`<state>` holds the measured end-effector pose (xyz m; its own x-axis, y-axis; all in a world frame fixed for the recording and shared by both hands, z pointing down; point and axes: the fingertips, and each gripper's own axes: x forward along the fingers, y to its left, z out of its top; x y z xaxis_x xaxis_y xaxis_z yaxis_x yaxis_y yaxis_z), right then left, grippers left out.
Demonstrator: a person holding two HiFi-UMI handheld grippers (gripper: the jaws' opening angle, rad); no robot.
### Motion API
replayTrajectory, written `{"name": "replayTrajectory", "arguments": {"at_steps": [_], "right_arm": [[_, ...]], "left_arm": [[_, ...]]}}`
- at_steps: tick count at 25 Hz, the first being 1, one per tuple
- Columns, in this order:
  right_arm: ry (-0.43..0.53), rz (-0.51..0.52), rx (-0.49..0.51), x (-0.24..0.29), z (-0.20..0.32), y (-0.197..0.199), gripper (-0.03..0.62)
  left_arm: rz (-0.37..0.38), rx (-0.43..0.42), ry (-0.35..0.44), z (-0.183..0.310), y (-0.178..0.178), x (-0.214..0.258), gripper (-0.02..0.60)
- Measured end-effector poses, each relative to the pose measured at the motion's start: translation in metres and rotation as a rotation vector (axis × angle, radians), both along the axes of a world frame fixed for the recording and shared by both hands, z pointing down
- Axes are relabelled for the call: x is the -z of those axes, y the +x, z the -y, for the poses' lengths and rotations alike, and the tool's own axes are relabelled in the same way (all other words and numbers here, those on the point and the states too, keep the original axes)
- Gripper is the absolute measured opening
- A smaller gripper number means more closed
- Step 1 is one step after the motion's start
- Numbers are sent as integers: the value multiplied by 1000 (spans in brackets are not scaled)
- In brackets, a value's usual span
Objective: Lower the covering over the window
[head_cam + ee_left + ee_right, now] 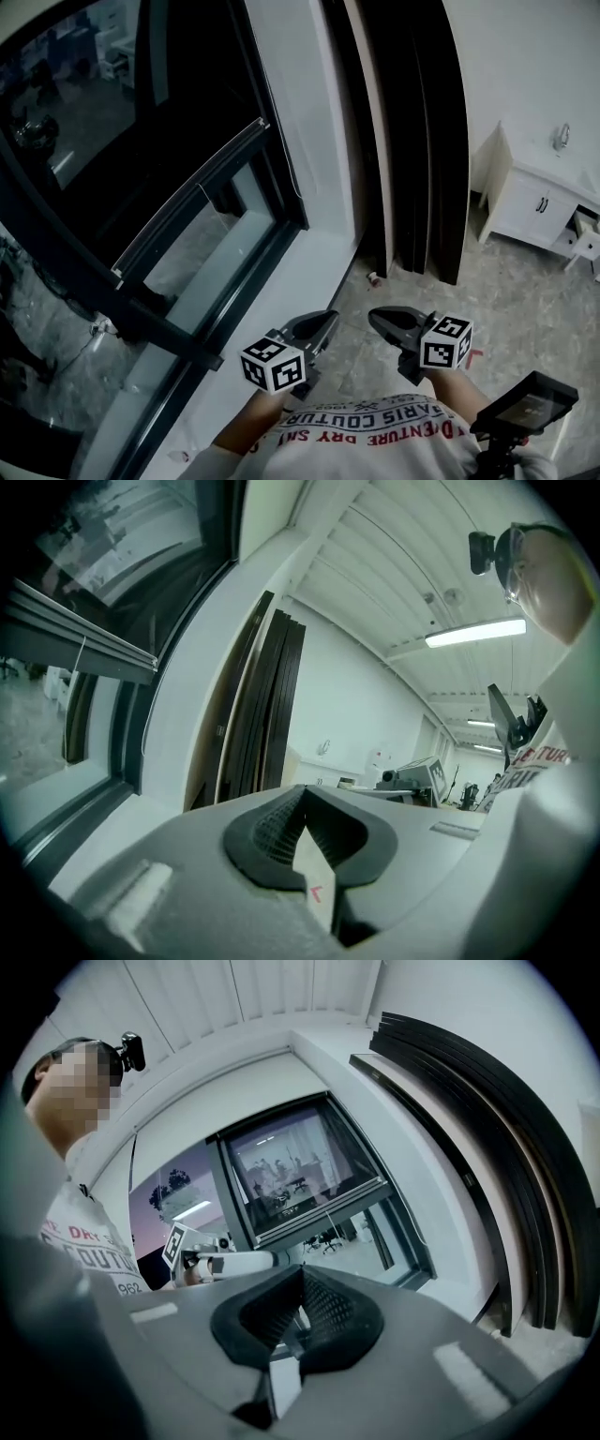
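Note:
The window (pixel 178 169) fills the left of the head view. Its dark covering hangs partway down, and the grey bottom rail (pixel 192 192) ends above the lower pane. That rail (pixel 84 635) also shows at upper left in the left gripper view and as a rail (pixel 319 1206) mid-frame in the right gripper view. My left gripper (pixel 328 325) and right gripper (pixel 377 319) are held side by side close to my body, over the floor beside the white sill (pixel 281 309) and apart from the window. Both are shut and empty, as the left gripper (pixel 305 827) and right gripper (pixel 300 1302) views show.
Tall dark panels (pixel 412 141) lean against the wall right of the window. A white cabinet (pixel 534 202) stands at far right. A black device on a stand (pixel 527 405) sits by my right side. A small object (pixel 373 277) lies on the floor near the panels.

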<state>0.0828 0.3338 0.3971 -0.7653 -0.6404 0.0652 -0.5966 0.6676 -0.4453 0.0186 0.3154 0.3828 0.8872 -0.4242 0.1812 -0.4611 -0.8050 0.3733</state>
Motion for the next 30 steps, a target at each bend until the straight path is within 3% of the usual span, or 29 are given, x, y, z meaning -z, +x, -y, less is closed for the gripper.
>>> {"name": "replayTrajectory", "arguments": {"at_steps": [5, 14, 19, 30], "right_arm": [[18, 11, 24, 9, 43, 26, 6], [56, 36, 38, 22, 82, 33, 6], [46, 12, 25, 10, 112, 40, 6], [-15, -3, -5, -5, 267, 38, 6]], "left_arm": [[62, 28, 70, 41, 26, 11, 3], [45, 62, 101, 84, 28, 24, 3], [27, 30, 86, 119, 38, 14, 3], [16, 4, 54, 281, 44, -1, 3]]}}
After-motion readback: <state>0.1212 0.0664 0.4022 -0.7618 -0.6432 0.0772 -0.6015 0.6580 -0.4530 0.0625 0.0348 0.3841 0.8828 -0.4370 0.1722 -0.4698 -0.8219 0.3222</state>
